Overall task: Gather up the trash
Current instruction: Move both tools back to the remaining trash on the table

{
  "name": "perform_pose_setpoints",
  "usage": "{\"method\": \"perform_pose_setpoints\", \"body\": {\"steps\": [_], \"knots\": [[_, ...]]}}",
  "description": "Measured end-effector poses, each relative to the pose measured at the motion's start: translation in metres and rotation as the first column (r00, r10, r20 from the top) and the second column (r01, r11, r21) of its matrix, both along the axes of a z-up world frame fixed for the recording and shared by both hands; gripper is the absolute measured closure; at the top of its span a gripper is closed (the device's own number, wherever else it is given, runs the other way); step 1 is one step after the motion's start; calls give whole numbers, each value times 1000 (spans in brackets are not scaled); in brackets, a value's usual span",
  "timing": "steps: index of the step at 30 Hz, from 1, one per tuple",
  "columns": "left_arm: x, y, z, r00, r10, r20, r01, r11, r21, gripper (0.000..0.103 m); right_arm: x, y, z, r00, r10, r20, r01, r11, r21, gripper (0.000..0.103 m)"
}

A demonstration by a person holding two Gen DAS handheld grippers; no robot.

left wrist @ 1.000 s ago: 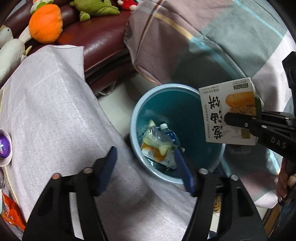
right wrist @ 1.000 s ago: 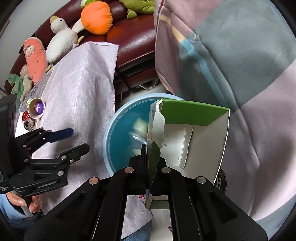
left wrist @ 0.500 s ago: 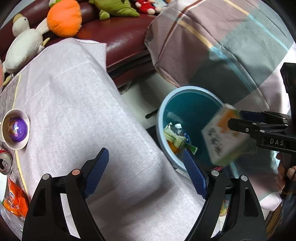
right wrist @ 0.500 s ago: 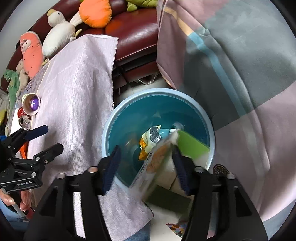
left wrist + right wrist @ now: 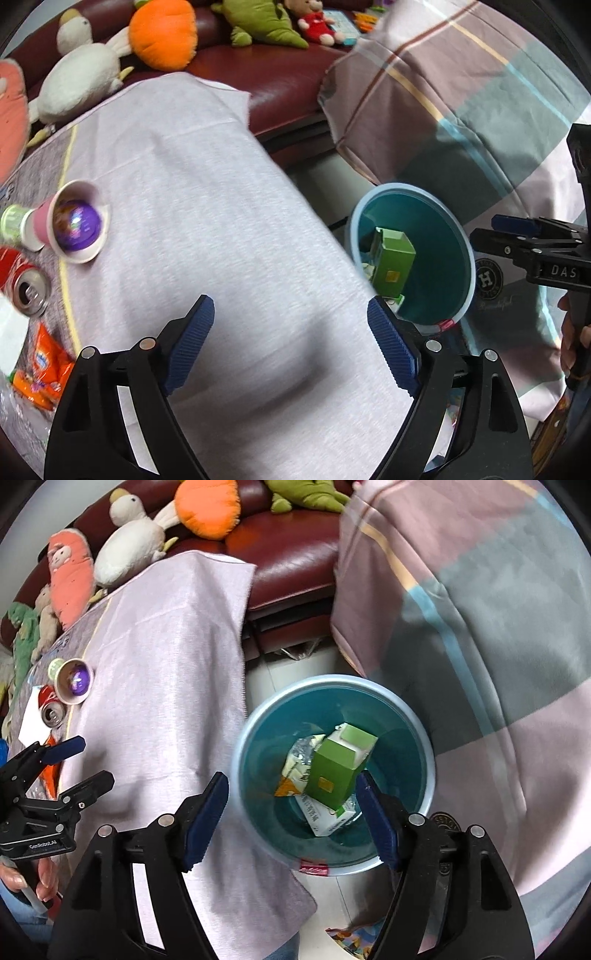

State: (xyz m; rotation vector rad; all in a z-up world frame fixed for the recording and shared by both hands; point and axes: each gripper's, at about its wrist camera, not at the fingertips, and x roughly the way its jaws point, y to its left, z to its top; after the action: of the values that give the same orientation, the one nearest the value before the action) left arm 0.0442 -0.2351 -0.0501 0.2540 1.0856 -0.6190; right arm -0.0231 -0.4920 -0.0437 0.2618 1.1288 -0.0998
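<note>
The green-and-white carton (image 5: pixel 340 771) lies in the blue bin (image 5: pixel 332 681) on top of wrappers (image 5: pixel 299 760). Above the bin my right gripper (image 5: pixel 291 786) is opening its jaws, and nothing is between them. In the left wrist view the carton (image 5: pixel 393 258) shows inside the bin (image 5: pixel 465 240), with the right gripper (image 5: pixel 487 229) beside the rim. My left gripper (image 5: pixel 290 310) hangs over the lilac tablecloth (image 5: pixel 207 177) with its jaws opening and empty. On the table's left lie a tipped cup with a purple ball (image 5: pixel 77 221), a red can (image 5: pixel 26 288) and an orange packet (image 5: pixel 44 365).
Plush toys (image 5: pixel 159 33) sit on a dark red sofa (image 5: pixel 280 85) behind the table. A plaid blanket (image 5: pixel 461 92) hangs to the right of the bin. A strip of floor (image 5: pixel 280 664) separates table, sofa and bin.
The right gripper opened and the carton dropped from it into the bin. The left gripper moved left over the table, and its jaws spread wider.
</note>
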Motion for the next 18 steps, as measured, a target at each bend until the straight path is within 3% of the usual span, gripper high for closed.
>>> {"method": "perform_pose_setpoints", "body": {"steps": [10, 18], "knots": [[9, 86, 18, 991, 127, 40, -126, 992, -22, 17, 25, 81, 18, 991, 132, 14, -132, 991, -30, 33], [30, 174, 25, 960, 277, 48, -275, 961, -40, 16, 54, 155, 32, 967, 252, 24, -250, 966, -60, 33]]}}
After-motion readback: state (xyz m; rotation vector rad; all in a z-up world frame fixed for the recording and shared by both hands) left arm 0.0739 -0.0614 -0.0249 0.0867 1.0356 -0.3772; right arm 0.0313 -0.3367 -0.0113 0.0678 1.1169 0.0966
